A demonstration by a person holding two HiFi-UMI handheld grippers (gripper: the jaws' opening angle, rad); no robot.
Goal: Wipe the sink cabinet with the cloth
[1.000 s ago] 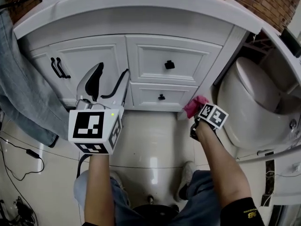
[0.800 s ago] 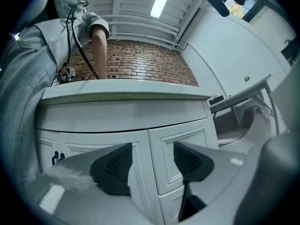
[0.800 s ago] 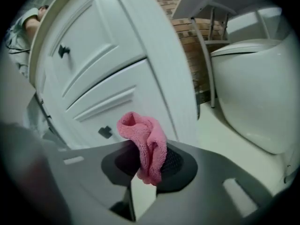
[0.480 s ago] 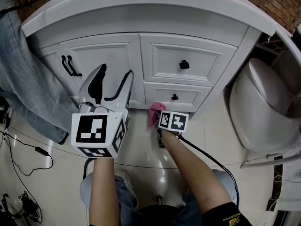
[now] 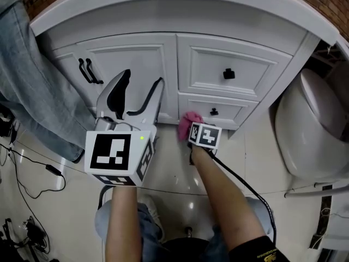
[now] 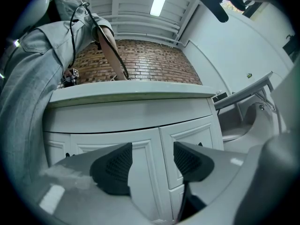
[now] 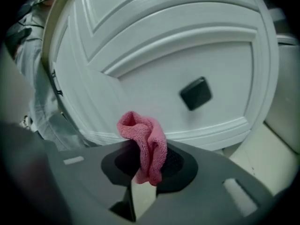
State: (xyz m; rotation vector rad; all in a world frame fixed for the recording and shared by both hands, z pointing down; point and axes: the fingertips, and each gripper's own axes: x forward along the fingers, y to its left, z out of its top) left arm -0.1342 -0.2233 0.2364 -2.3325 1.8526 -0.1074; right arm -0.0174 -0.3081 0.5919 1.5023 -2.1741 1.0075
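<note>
The white sink cabinet (image 5: 163,64) has a door with two dark handles at left and two drawers with black knobs at right. My right gripper (image 5: 190,125) is shut on a pink cloth (image 5: 188,122), held low against the bottom edge of the lower drawer (image 5: 218,112). In the right gripper view the cloth (image 7: 145,142) bunches between the jaws just under the drawer's black knob (image 7: 196,93). My left gripper (image 5: 136,97) is open and empty, raised in front of the cabinet door (image 6: 140,172), apart from it.
A person in grey trousers (image 5: 32,86) stands at the cabinet's left. A white toilet (image 5: 316,130) sits to the right. Cables (image 5: 27,173) lie on the tiled floor at left. My knees and feet (image 5: 147,212) are below the grippers.
My right gripper has carried the pink cloth leftward along the cabinet's base, from the right corner near the toilet to beneath the lower drawer. The left gripper stayed raised and open.
</note>
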